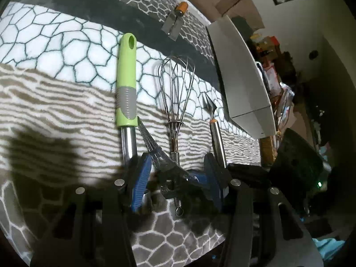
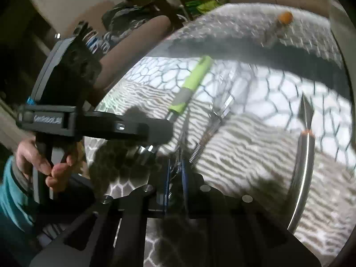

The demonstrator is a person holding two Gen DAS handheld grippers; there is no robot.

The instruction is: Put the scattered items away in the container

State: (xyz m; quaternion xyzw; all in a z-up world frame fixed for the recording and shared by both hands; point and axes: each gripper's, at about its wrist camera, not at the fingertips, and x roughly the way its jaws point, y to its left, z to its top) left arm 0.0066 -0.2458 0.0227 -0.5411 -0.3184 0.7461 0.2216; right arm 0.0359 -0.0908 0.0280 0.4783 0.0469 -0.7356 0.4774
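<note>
Wire whisk (image 1: 176,93) on plush patterned blanket (image 1: 55,51)

text: none legible | blurred lettering on left handset (image 2: 47,119)

Fuzzy cloth blanket (image 1: 55,102); shiny metal whisk (image 1: 176,93); matt green plastic handle (image 1: 126,80).

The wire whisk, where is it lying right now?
In the left wrist view the whisk lies on the patterned blanket near the middle, between the green-handled utensil on its left and a steel-handled tool on its right.
</note>
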